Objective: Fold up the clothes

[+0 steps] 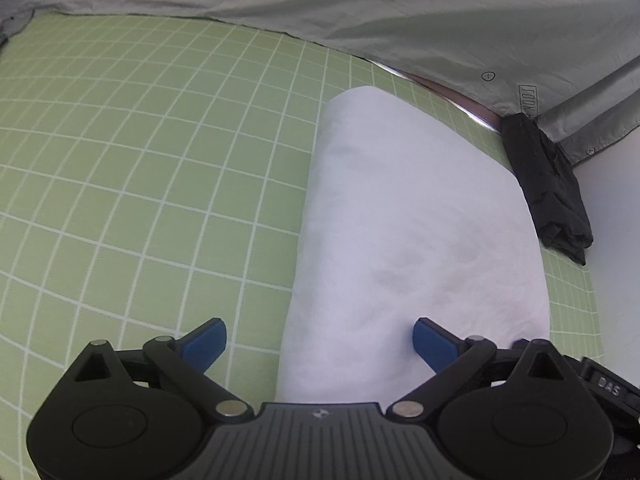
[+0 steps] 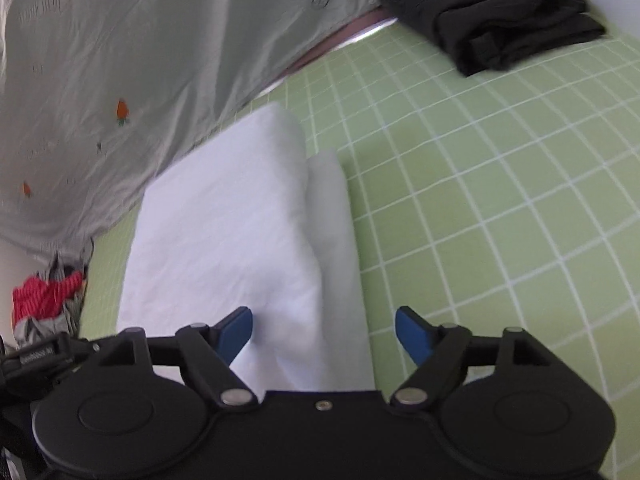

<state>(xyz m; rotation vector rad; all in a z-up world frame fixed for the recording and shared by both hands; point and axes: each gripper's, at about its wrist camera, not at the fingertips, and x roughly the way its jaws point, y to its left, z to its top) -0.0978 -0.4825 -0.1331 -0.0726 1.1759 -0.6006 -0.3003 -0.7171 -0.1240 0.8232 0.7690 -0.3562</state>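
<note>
White cloth, folded into a long oblong, is what I have under both cameras: the white garment [image 1: 420, 216] lies flat on the green grid mat [image 1: 160, 160] that covers the bench, its long side running away from me toward the far edge. Its surface is smooth with only faint creases, the far end rounded and plump. From the right wrist view I can see it is layered: a thicker upper fold [image 2: 224, 224] sits on a thinner lower layer [image 2: 336, 240] that sticks out along the right side as a narrow strip.

My left tool [image 1: 320, 340] has its blue pads spread wide, straddling the near left edge of the garment; the right-hand pad is over the cloth, the left-hand one over bare mat, and nothing is gripped. My right tool [image 2: 324, 330] is likewise wide apart, its pads astride the near right edge of the fold, with nothing gripped.

At the far edge a person in a pale grey shirt [image 1: 360, 8] with small printed motifs leans over the bench. A folded black garment [image 1: 548, 184] rests at the far right corner of the mat. At the left edge in the right wrist view, a heap of red and grey clothes [image 2: 44, 304] sits off the mat.
</note>
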